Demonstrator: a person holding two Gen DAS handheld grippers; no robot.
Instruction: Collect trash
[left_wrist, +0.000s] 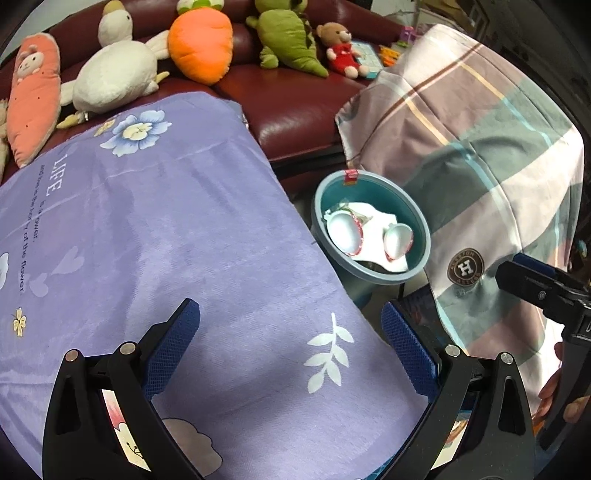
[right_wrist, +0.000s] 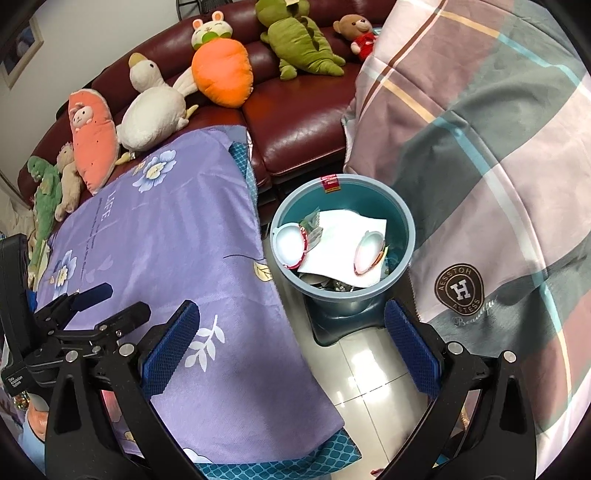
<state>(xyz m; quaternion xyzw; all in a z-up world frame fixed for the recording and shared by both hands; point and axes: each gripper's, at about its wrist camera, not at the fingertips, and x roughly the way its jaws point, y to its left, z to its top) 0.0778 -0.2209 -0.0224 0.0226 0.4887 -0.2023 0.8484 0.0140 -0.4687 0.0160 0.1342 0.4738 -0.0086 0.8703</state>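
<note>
Right wrist: both lids (right_wrist: 291, 245) in bin (right_wrist: 402, 221), long axes tilted.

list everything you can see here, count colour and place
bin: 1, teal, floor between the two cloths
paper cups: 2, white with red rims, in bin
napkin: 1, white, in bin
purple cloth: 1, floral, left
plaid cloth: 1, pink-grey, right
sofa: 1, dark red, behind
plush toys: at least seven, on sofa
left gripper: open, above purple cloth
right gripper: open, near bin
</note>
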